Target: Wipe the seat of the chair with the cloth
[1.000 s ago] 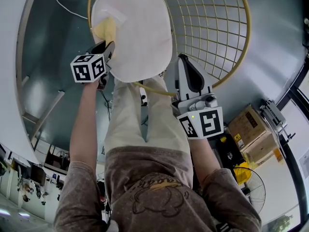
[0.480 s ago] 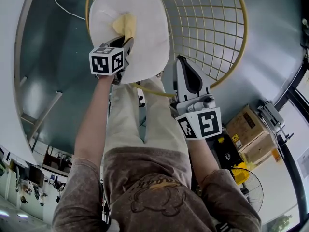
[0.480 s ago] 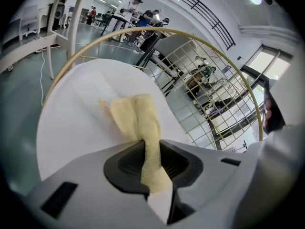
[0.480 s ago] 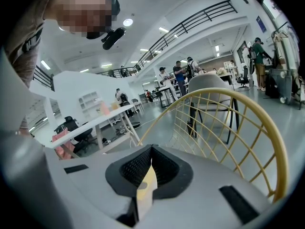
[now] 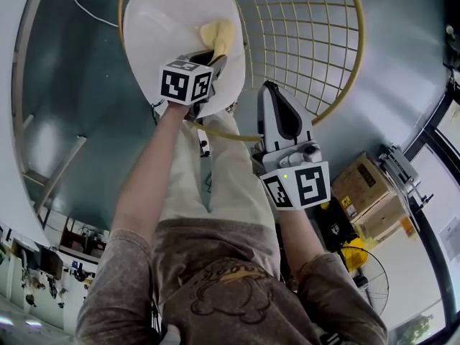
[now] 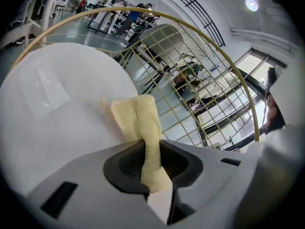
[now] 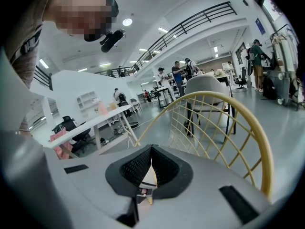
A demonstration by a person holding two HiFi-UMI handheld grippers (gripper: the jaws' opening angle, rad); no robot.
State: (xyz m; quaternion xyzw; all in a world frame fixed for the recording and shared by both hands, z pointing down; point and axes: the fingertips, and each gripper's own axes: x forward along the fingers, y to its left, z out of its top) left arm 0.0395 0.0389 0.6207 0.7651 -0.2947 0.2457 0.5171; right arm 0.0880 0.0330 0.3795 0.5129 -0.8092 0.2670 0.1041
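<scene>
The pale yellow folded cloth [image 6: 137,120] lies with its free end on the round white chair seat [image 6: 52,118], near the edge of the seat next to the gold wire-grid backrest [image 5: 309,34]. Its near end is pinched between the jaws of the left hand-held gripper [image 5: 214,54], which are closed tight on the fabric and reach low over the seat. The right hand-held gripper [image 5: 269,86] hangs off to the side of the seat, beside the person's beige trousers [image 5: 215,171]. Its jaws are pressed together at the tips and grip nothing. Under the chair is a glossy grey-green floor [image 5: 72,70].
</scene>
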